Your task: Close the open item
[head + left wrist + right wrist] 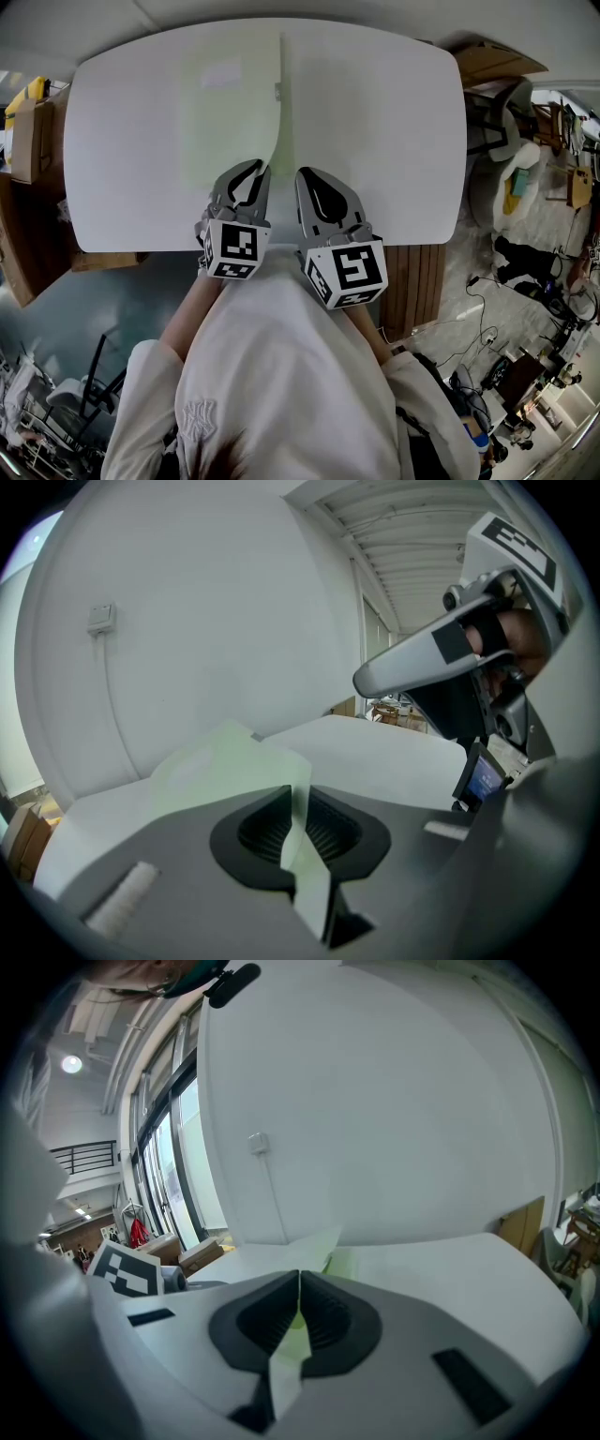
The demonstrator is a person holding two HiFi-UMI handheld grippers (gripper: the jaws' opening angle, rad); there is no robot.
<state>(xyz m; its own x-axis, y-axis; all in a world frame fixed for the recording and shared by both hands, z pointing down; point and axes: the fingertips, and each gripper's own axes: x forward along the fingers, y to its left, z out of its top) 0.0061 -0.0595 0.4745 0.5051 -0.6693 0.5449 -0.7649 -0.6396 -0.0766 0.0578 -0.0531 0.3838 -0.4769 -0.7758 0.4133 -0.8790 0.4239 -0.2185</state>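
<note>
White table (394, 141) fills the scene, bearing an open pale green folder (211, 122) near the middle, its long axis and spine running straight away from the person toward the far edge. One half lies flat left of the spine while the cover (275, 141) curves up and back toward the near edge. The left gripper (255, 171) pinches that thin sheet between jaws a slit apart, and the right gripper (307, 176), just beside it, is clamped tight on the same edge.
</note>
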